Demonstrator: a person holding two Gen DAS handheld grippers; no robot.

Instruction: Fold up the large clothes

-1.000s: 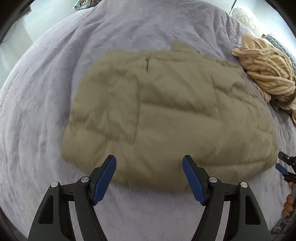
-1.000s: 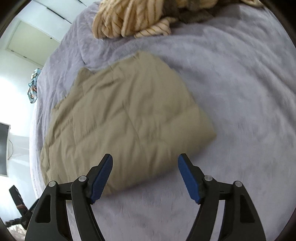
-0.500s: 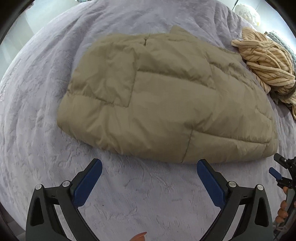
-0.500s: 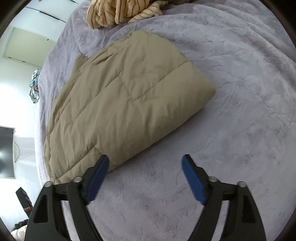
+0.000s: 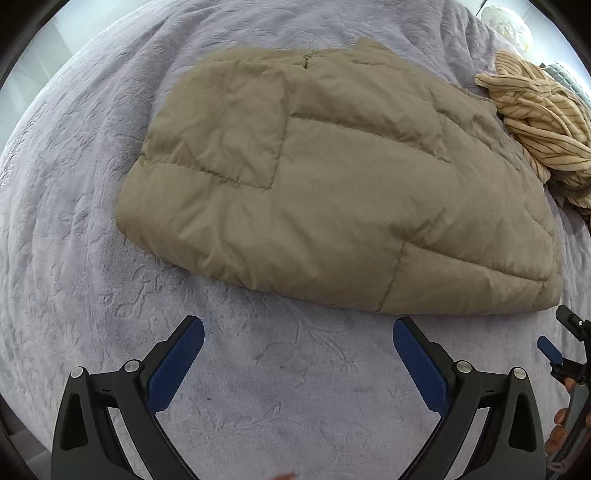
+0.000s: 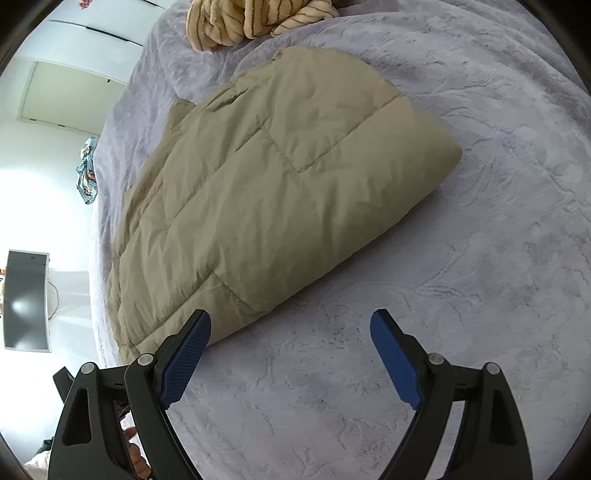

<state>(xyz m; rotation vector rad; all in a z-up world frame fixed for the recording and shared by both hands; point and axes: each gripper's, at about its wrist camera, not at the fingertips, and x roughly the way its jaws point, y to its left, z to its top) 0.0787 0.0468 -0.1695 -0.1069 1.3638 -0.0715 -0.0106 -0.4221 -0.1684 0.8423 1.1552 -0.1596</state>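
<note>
A tan quilted puffer jacket (image 5: 332, 177) lies folded flat on the lilac bedspread (image 5: 277, 387). My left gripper (image 5: 298, 341) hangs open over bare bedspread just short of the jacket's near edge, with nothing between its blue pads. In the right wrist view the same jacket (image 6: 273, 184) stretches away to the upper left. My right gripper (image 6: 290, 330) is open too, its left pad (image 6: 186, 360) overlapping the jacket's near edge and the gap lying over bare bedspread (image 6: 406, 277). The right gripper's tip (image 5: 554, 350) also shows at the far right of the left wrist view.
A cream striped knit garment (image 5: 543, 118) lies bunched beside the jacket's far right side, also seen as a striped heap (image 6: 251, 22) at the top of the right wrist view. A dark monitor (image 6: 26, 299) stands off the bed at left. A hand (image 5: 561, 424) holds the right gripper.
Both grippers drew back from the jacket's near edge toward me and their jaws spread wider. The jacket's edge, between the pads a second ago, now lies beyond them.
</note>
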